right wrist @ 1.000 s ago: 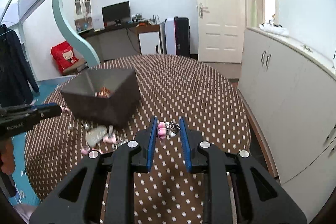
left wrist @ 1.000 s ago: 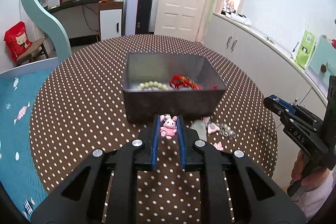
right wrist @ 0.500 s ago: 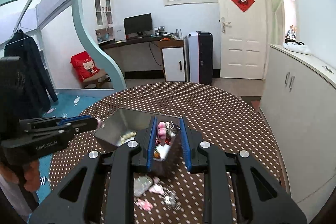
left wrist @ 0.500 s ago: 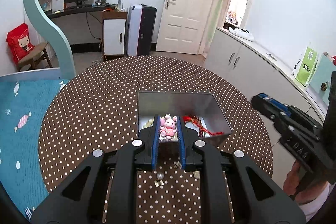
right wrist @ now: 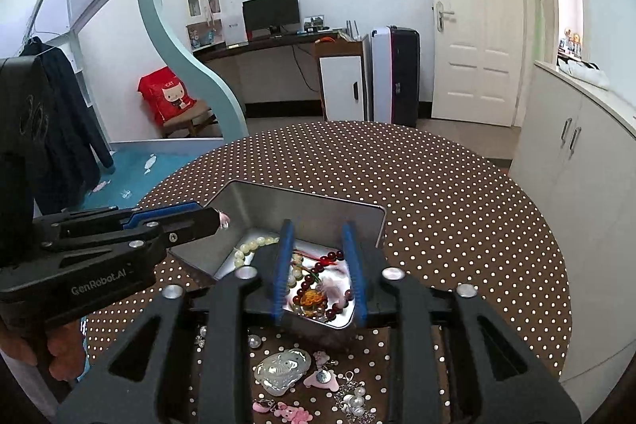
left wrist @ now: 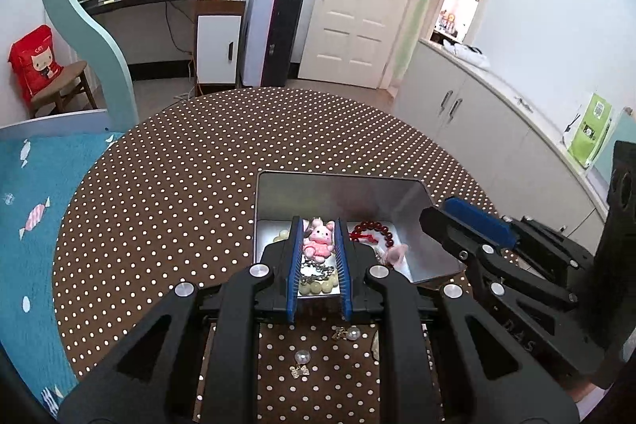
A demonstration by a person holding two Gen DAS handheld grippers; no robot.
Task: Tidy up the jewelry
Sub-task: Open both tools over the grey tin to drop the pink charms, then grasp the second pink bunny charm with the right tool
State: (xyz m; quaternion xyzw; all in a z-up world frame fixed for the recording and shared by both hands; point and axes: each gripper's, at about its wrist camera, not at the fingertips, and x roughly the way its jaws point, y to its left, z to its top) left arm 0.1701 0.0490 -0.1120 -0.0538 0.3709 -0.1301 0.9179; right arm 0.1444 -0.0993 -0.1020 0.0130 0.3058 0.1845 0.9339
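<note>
A metal tin (left wrist: 278,193) (right wrist: 369,215) stands on the dotted table, holding a cream bead bracelet (right wrist: 250,249) and a dark red bead bracelet (left wrist: 371,231) (right wrist: 318,275). My left gripper (left wrist: 318,245) is shut on a pink bunny charm (left wrist: 318,241) above the tin. My right gripper (right wrist: 318,267) is open over the tin, and a pink charm (right wrist: 332,289) lies blurred below it in the tin. From the left wrist view the right gripper's fingers (left wrist: 457,229) reach over the tin's right edge.
Loose pieces lie on the table in front of the tin: a clear pendant (right wrist: 282,370), pink charms (right wrist: 290,412), pearl earrings (left wrist: 302,358). The round table's edge (right wrist: 556,304) falls off to the right, near white cabinets.
Both grippers rose and moved over the tin. The right gripper opened and its pink charm dropped into the tin. The left gripper still holds the bunny charm.
</note>
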